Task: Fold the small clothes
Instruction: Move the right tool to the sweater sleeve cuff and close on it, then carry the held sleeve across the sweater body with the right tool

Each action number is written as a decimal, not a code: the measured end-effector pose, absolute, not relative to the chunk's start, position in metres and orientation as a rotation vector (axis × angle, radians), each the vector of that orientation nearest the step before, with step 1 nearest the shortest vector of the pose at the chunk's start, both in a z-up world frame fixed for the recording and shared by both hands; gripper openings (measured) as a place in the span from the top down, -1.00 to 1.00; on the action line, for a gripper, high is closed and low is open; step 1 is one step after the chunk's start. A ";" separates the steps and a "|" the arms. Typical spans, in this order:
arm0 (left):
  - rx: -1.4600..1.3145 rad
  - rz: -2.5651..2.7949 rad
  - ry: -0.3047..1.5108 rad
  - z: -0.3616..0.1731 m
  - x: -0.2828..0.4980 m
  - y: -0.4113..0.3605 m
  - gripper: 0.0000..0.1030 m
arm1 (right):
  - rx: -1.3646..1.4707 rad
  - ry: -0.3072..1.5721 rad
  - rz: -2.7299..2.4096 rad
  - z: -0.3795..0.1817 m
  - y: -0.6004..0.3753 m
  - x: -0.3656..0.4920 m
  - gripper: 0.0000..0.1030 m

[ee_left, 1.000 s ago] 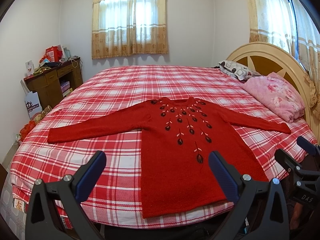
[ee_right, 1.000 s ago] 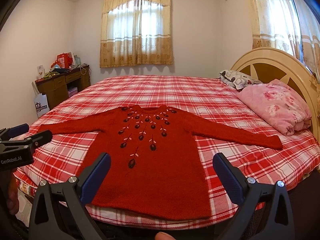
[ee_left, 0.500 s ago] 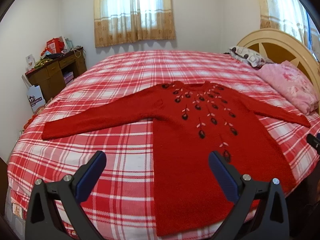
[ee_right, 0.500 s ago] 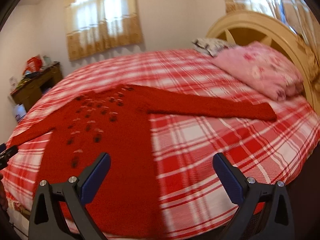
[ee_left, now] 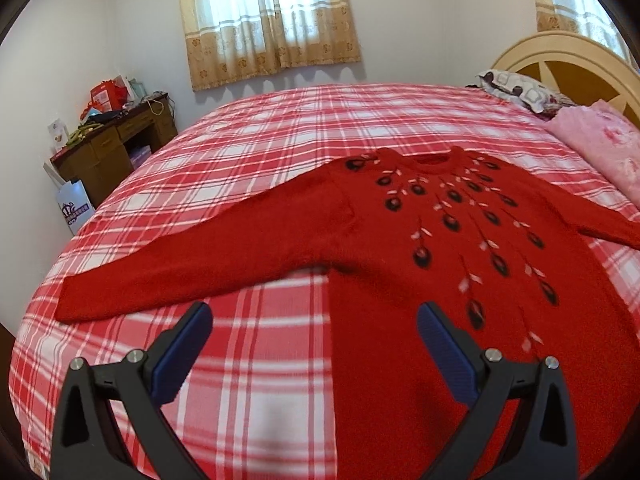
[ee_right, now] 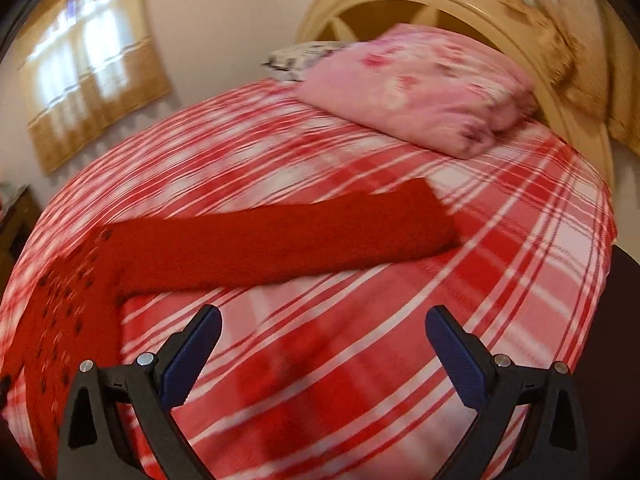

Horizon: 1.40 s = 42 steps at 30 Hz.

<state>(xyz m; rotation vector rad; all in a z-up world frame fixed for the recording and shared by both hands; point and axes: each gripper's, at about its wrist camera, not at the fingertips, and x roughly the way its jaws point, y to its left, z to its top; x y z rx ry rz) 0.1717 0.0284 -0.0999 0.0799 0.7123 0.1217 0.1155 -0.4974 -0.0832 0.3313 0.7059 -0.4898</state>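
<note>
A red knitted sweater (ee_left: 400, 248) with dark flower embroidery lies flat, front up, on the red plaid bed (ee_left: 260, 152), both sleeves spread out. My left gripper (ee_left: 314, 344) is open and empty, above the bed just in front of the left sleeve (ee_left: 192, 264) and the sweater's left side edge. My right gripper (ee_right: 322, 344) is open and empty, above bare bedspread just in front of the right sleeve (ee_right: 280, 240), whose cuff lies toward the right. The right wrist view is blurred.
A pink folded quilt (ee_right: 420, 88) and a patterned pillow (ee_left: 516, 88) lie by the cream headboard (ee_left: 568, 60). A brown desk (ee_left: 112, 148) with clutter stands at the left wall, a paper bag (ee_left: 74, 208) beside it. Curtained window (ee_left: 268, 20) behind.
Both grippers have moved forward over the bed and apart: the left one toward the left sleeve, the right one swinging right toward the right sleeve. Both stay open.
</note>
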 end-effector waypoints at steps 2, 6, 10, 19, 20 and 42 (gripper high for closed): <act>0.086 0.127 0.727 -0.108 0.187 0.028 -1.00 | 0.348 0.716 -0.524 -0.084 -0.517 0.122 -0.98; 0.083 0.138 0.752 -0.117 0.208 0.034 -1.00 | 0.404 0.738 -0.579 -0.086 -0.555 0.133 -0.94; 0.089 0.159 0.762 -0.121 0.222 0.038 -1.00 | 0.442 0.761 -0.628 -0.089 -0.587 0.143 -0.58; 0.084 0.228 0.775 -0.131 0.250 0.059 -1.00 | 0.427 0.843 -0.633 -0.102 -0.609 0.174 0.00; 0.082 0.237 0.779 -0.133 0.252 0.062 -1.00 | 0.407 0.858 -0.636 -0.104 -0.608 0.179 0.09; 0.001 0.310 0.771 -0.139 0.256 0.116 -1.00 | 0.248 0.756 -0.421 -0.009 -0.510 0.230 0.84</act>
